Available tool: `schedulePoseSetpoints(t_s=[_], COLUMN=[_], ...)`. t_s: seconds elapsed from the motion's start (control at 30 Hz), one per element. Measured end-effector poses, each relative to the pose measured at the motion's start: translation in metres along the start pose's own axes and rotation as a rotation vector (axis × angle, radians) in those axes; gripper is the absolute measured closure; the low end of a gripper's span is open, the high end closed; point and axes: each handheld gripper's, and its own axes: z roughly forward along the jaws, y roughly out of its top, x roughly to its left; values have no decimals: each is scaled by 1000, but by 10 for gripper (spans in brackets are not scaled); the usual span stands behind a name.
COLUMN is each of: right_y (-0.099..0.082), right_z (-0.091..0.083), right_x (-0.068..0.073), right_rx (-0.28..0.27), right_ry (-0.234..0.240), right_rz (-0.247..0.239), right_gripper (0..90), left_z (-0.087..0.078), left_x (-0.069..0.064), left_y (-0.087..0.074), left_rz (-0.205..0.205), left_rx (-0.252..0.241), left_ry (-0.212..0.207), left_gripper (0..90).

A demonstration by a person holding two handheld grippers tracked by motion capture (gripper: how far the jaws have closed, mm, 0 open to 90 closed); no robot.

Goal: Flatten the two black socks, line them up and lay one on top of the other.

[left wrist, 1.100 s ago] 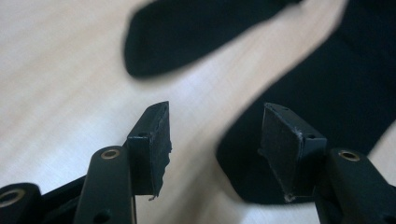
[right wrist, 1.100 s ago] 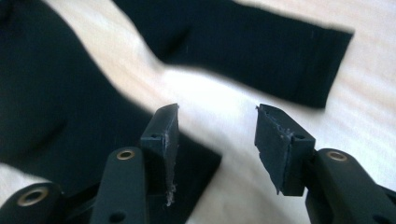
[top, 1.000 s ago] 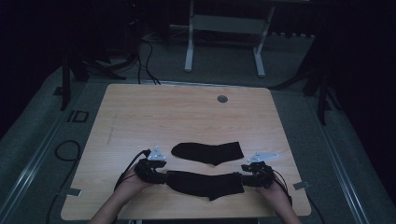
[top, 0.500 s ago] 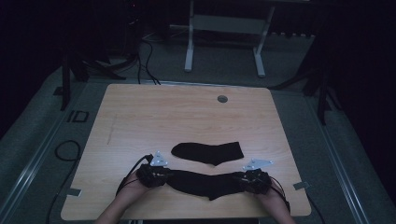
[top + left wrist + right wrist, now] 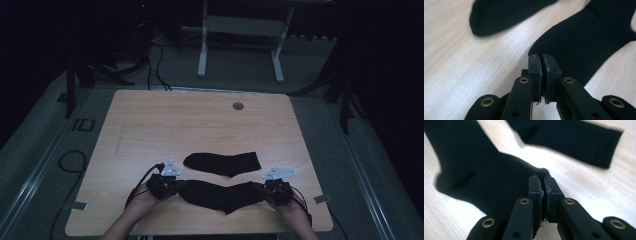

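Left gripper (image 5: pixel 176 188) is found clamped on one end of the near sock (image 5: pixel 220 195), its jaws having just closed onto a thin fold of the black fabric, as we see in the left gripper view (image 5: pixel 541 58). Right gripper (image 5: pixel 264 190) has likewise just closed and pinches the opposite end of the same sock (image 5: pixel 486 177). We record this sock lying flat along the near edge of the table (image 5: pixel 150 120), stretched between both hands. We note a second sock (image 5: pixel 222 163) just beyond it, apart, toward the table's middle.
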Motion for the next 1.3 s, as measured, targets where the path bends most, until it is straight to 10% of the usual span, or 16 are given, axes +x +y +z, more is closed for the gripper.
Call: schedulePoseSetpoints(t_s=[0.47, 0.73, 1.3], right_y=[51, 76, 63], right_z=[-23, 6, 60], right_x=[-28, -62, -86], right_rx=[-103, -51, 69], right_ry=[-63, -85, -110], right_rz=[-1, 46, 94], right_gripper=[856, 856, 847], left_z=[-17, 9, 50], left_x=[29, 54, 79], left_y=[56, 74, 62], left_rz=[-9, -48, -123], left_rx=[-52, -3, 76], left_ry=[32, 39, 31], left_gripper=[859, 858, 855])
